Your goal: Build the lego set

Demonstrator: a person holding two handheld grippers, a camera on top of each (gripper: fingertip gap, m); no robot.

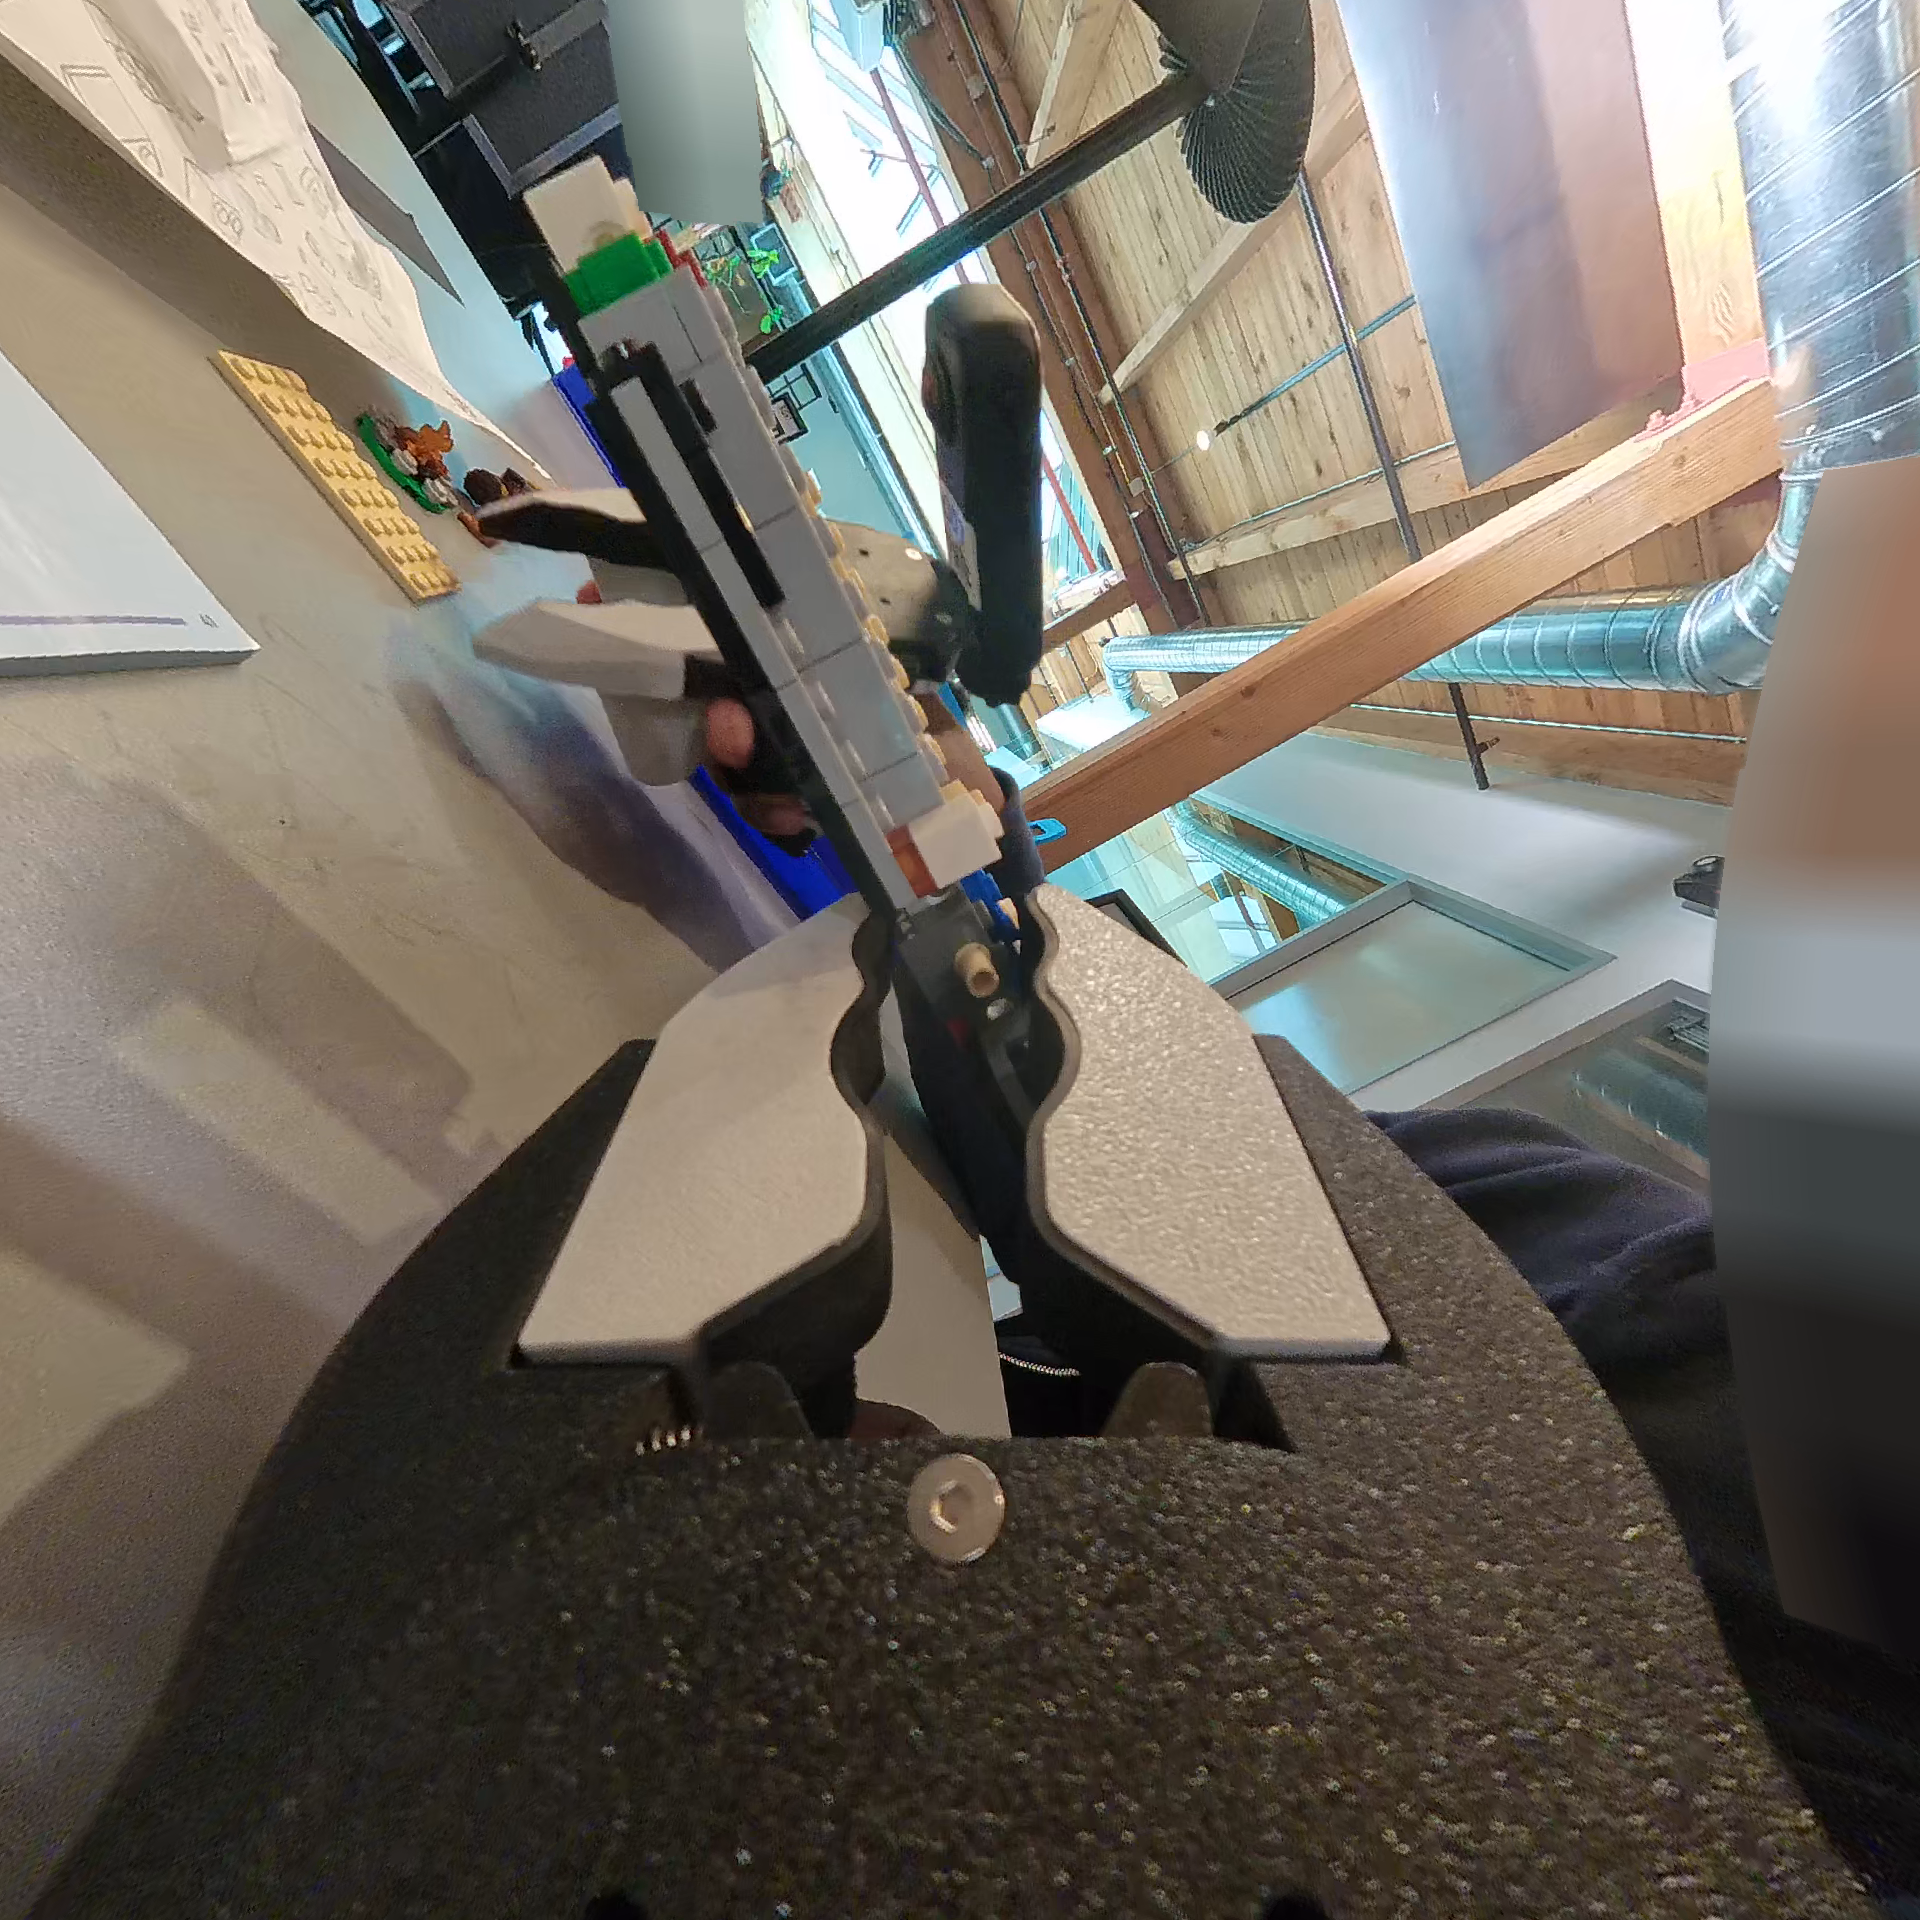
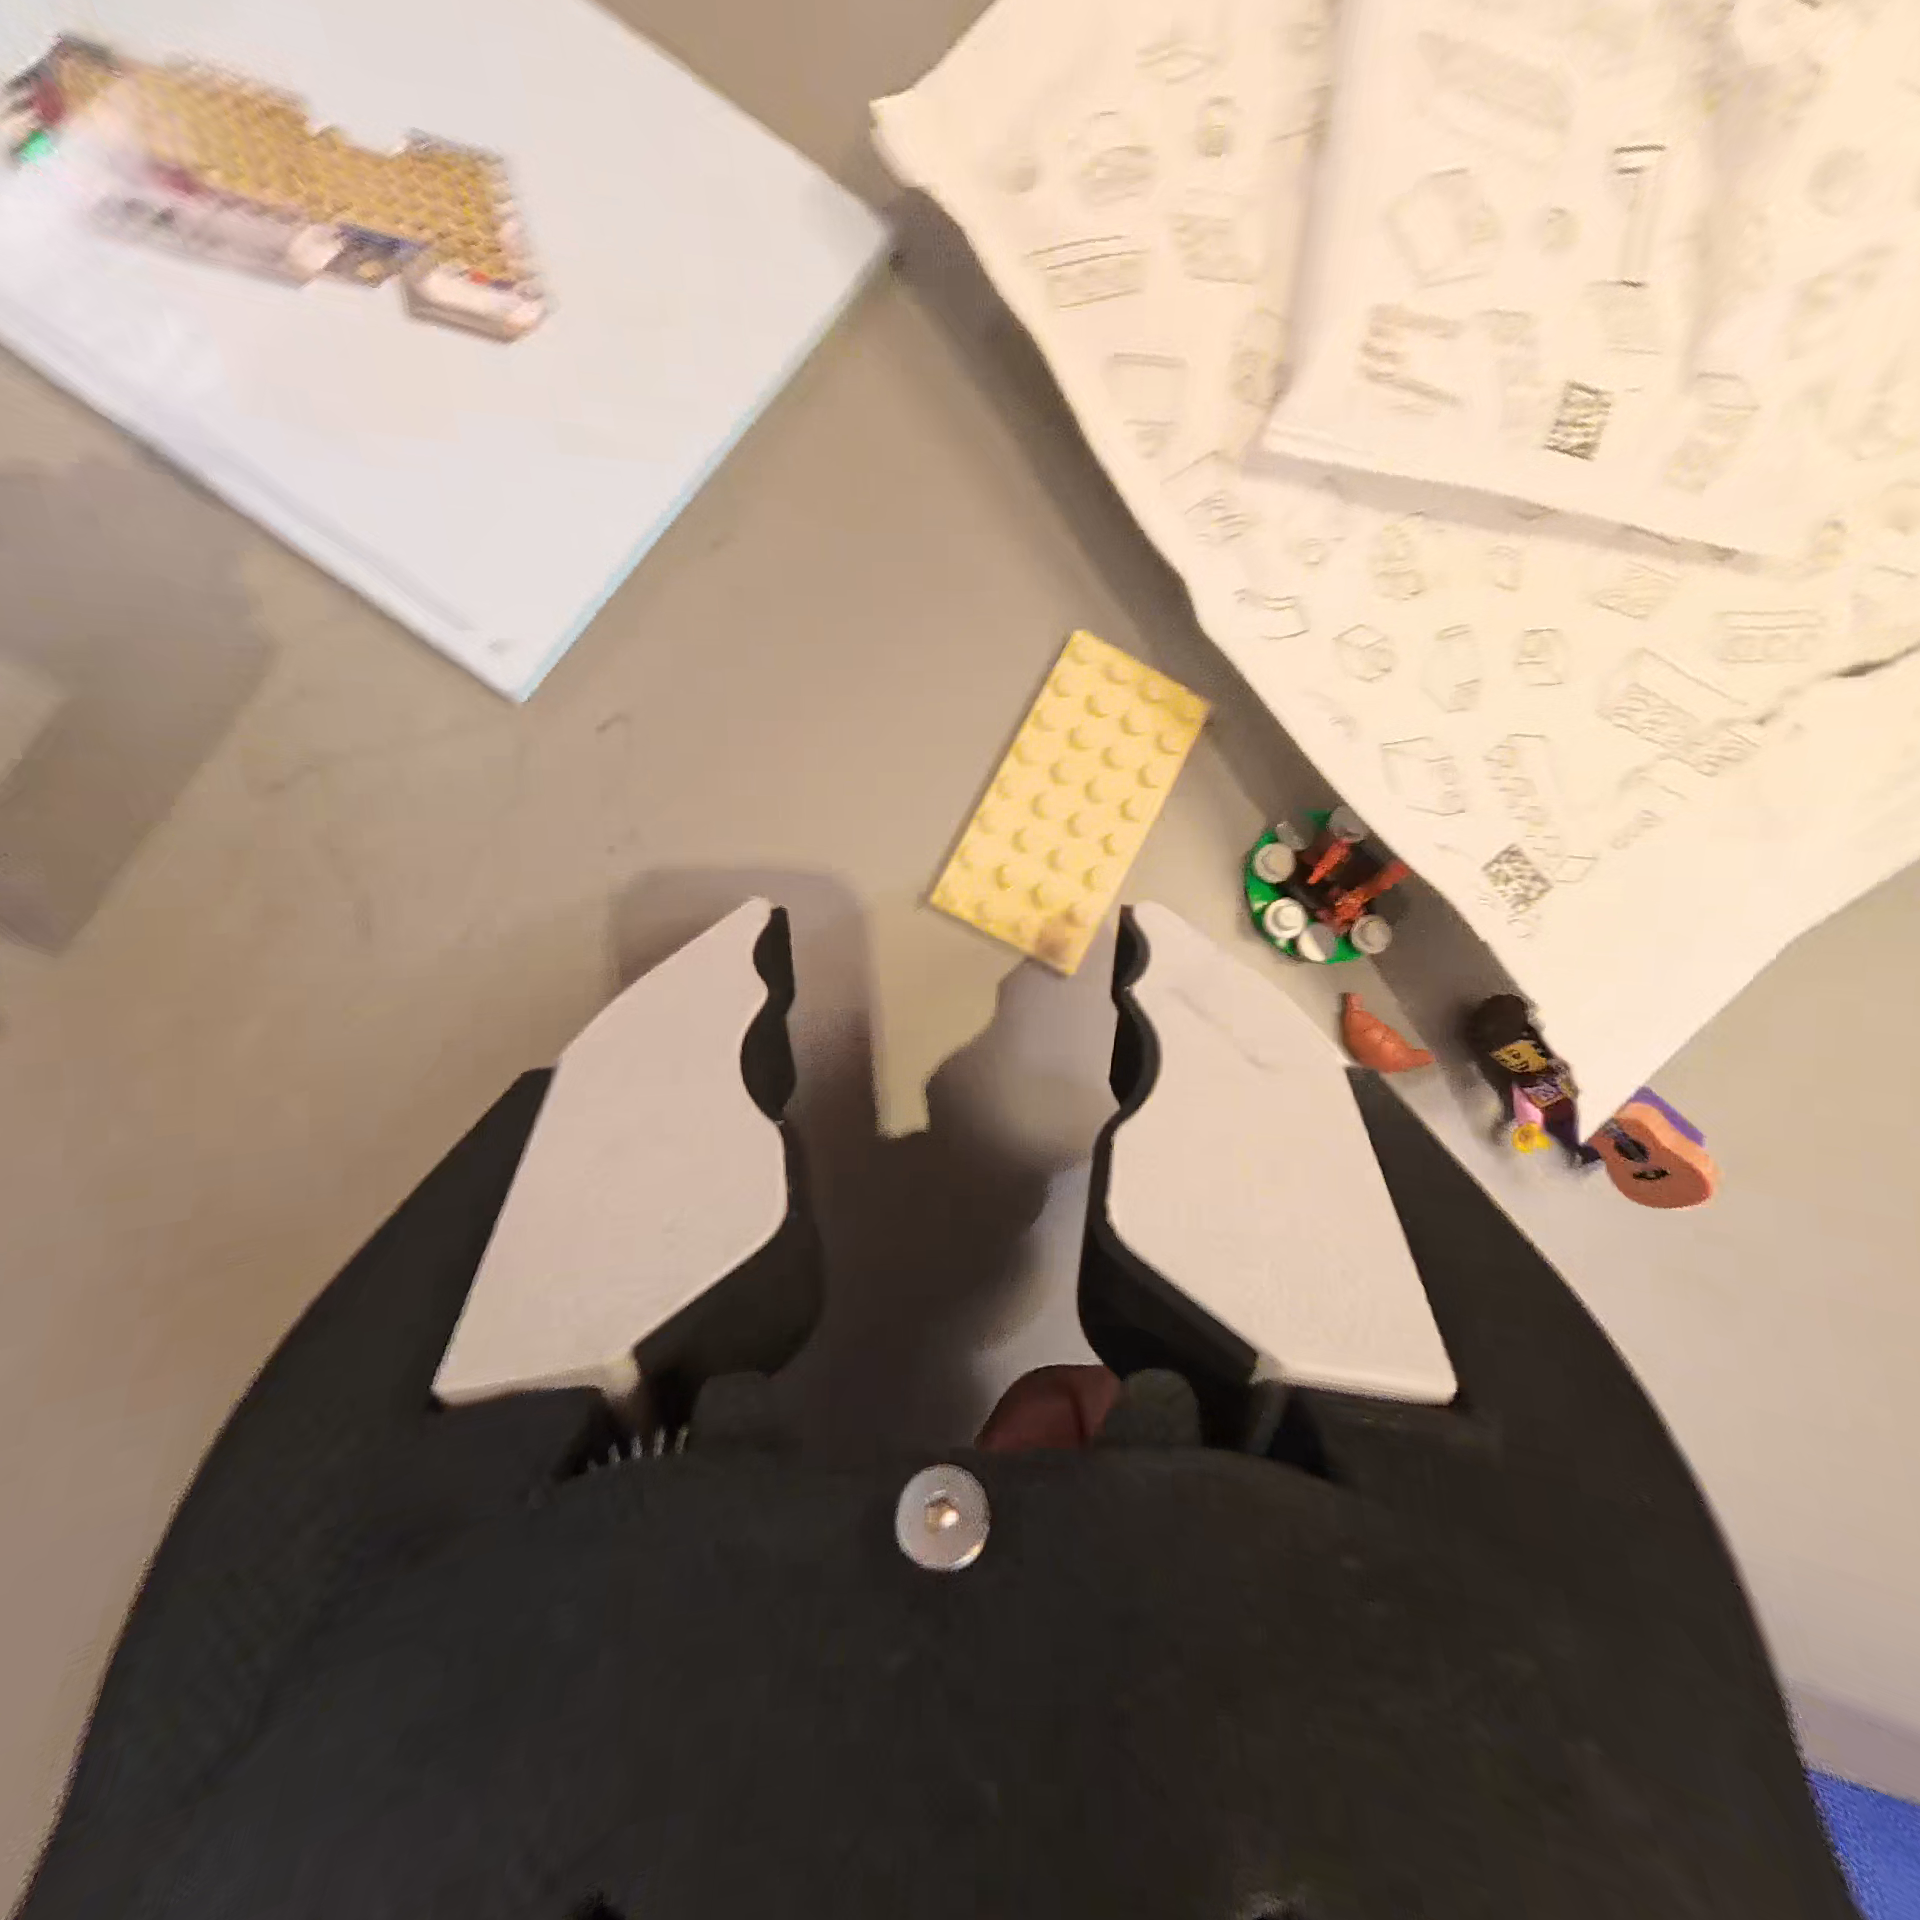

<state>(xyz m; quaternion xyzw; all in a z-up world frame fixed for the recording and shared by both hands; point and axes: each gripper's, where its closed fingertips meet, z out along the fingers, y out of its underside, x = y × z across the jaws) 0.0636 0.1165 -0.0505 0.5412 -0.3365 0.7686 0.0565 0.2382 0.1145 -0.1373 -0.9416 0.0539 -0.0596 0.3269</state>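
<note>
Left gripper (image 1: 961, 956) clamps the dark bottom end of the brick build (image 1: 769, 582), holding it up off the table (image 1: 260, 883) and edge-on to the lens. Its long axis runs up and leftward from the jaws, green block topmost. Right gripper (image 2: 951, 935) gapes empty over the table, its right fingertip just beside the tan plate (image 2: 1070, 800).

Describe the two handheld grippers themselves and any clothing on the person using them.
Both grippers, left gripper and right gripper, share one build: a rough-textured black body fanning wide, a silver screw at its centre, and two pale grey fingers with wavy black inner pads. A small coil spring shows at the finger base. Beside the left gripper, a dark navy sleeve is visible.
</note>
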